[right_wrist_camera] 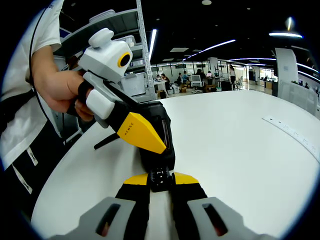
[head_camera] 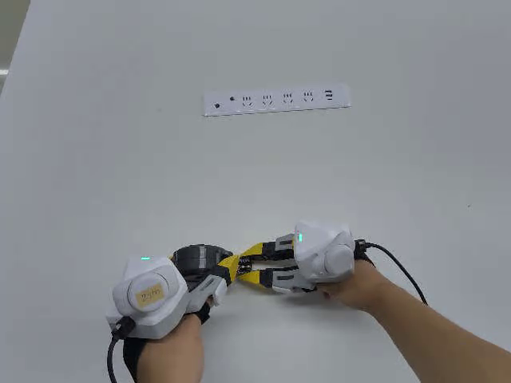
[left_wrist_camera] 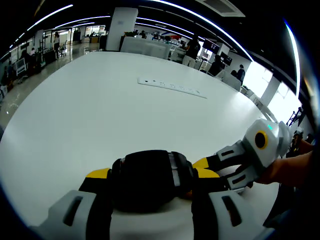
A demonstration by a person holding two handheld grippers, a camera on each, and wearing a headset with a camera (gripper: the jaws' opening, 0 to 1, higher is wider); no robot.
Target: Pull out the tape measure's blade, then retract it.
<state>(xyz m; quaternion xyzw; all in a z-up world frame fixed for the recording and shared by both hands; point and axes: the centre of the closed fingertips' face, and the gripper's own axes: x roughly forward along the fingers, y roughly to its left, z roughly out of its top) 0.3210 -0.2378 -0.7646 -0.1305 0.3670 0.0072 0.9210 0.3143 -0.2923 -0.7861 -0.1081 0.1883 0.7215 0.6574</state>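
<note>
A black tape measure [head_camera: 198, 258] lies on the white table [head_camera: 120, 175] near its front edge. My left gripper [head_camera: 211, 269] is shut on its body; in the left gripper view the black case [left_wrist_camera: 150, 177] sits between the yellow fingertips [left_wrist_camera: 97, 174]. From the right, my right gripper [head_camera: 249, 265] points at the case. In the right gripper view its yellow tips are closed on the small black blade end [right_wrist_camera: 160, 177] at the case's [right_wrist_camera: 156, 131] mouth. No pulled-out blade is in sight. The left gripper [right_wrist_camera: 107, 60] shows there too, held by a hand.
A white power strip [head_camera: 276, 100] lies flat at the far middle of the table. Black cables trail from both grippers toward the person. Office desks and people stand far beyond the table.
</note>
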